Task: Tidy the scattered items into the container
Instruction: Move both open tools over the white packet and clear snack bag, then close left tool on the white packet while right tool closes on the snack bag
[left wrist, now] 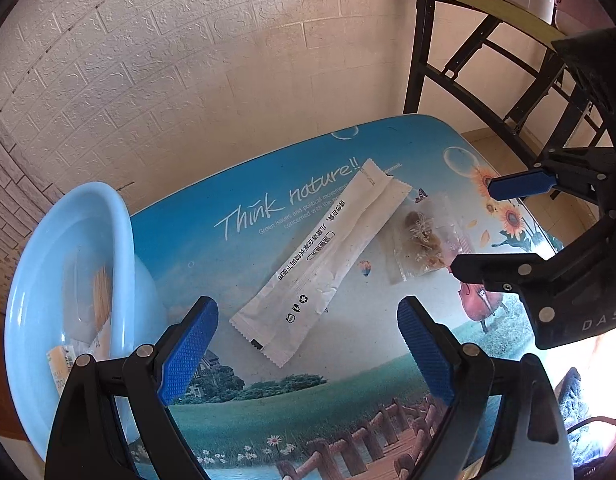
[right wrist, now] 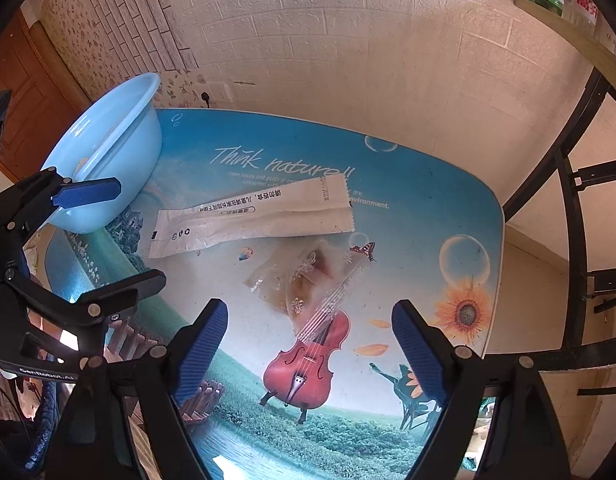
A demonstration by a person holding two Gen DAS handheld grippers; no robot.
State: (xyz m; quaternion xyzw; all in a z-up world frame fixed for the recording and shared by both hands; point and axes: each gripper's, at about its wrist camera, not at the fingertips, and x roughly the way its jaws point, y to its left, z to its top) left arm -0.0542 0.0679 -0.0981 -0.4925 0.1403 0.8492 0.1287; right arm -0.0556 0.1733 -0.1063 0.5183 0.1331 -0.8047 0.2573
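A long white sachet (left wrist: 320, 264) (right wrist: 252, 216) lies flat on the printed tabletop (left wrist: 244, 404). Beside it lies a small clear bag (left wrist: 422, 236) (right wrist: 304, 276) of dried bits. My left gripper (left wrist: 307, 312) (right wrist: 140, 234) hangs open just above the sachet's near end, nothing between its pads. My right gripper (right wrist: 311, 310) (left wrist: 472, 229) stands open over the clear bag's near edge, not touching it. The light blue basin (left wrist: 48, 280) (right wrist: 108, 152) sits at the table's left end and holds a packet of thin sticks (left wrist: 100, 300).
A brick-pattern wall runs close behind the table. A black folding frame (left wrist: 468, 80) under a wooden shelf stands at the back right. A wooden door (right wrist: 28, 92) is at the far left. The table's right edge (right wrist: 496, 280) drops to the floor.
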